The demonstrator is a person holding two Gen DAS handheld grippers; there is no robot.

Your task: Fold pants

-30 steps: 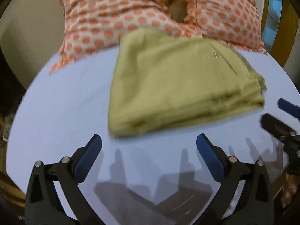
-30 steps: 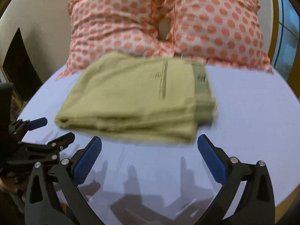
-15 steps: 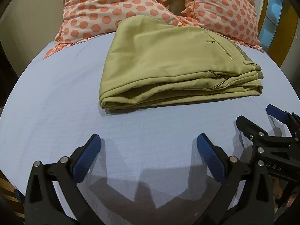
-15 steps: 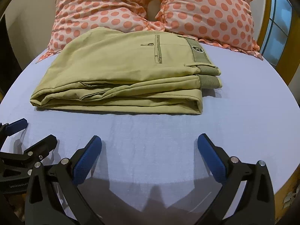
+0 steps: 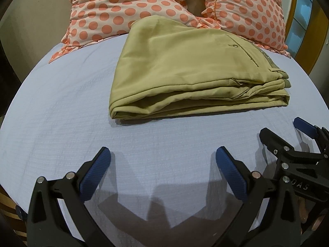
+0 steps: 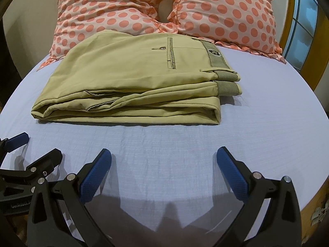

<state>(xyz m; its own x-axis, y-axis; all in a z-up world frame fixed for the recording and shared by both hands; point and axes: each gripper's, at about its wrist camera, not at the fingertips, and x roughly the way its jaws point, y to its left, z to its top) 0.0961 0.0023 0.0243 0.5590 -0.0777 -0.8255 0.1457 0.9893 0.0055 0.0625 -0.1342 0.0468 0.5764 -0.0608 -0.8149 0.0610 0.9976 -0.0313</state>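
The olive-tan pants (image 5: 191,70) lie folded in a thick flat stack on the pale blue bed sheet (image 5: 61,111), waistband to the right. They also show in the right wrist view (image 6: 135,82), back pocket and button on top. My left gripper (image 5: 163,158) is open and empty, low over the sheet in front of the pants. My right gripper (image 6: 164,158) is open and empty, also in front of the stack. The right gripper shows at the left view's right edge (image 5: 287,138); the left gripper shows at the right view's left edge (image 6: 30,150).
Two pink pillows with orange dots (image 6: 115,14) lean behind the pants, touching their far edge. A window with a yellow frame (image 6: 300,28) stands at the right. The bed's front edge runs just under both grippers.
Both grippers have drawn back and dropped low toward the front of the bed. The views have steadied from blur. The pants lie unmoved.
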